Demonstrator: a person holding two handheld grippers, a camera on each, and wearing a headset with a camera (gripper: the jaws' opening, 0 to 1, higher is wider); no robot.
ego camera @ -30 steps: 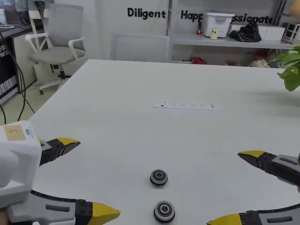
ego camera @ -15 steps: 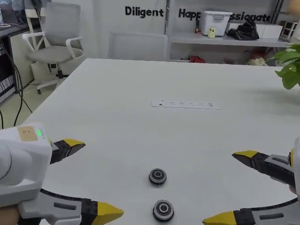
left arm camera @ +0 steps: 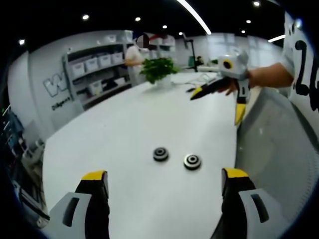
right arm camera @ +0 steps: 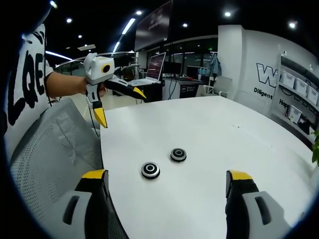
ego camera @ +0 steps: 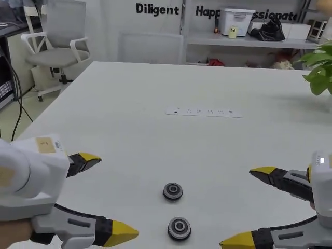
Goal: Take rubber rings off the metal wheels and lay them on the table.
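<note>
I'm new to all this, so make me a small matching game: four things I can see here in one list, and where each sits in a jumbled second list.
Things:
1. power strip
2. green plant
3. office chair
4. metal wheels

Places:
A. on the table, between the left gripper and the right gripper
B. on the floor past the table's far left corner
C. middle of the table
D. far right side of the table

Pairs: 1-C, 2-D, 3-B, 4-A
</note>
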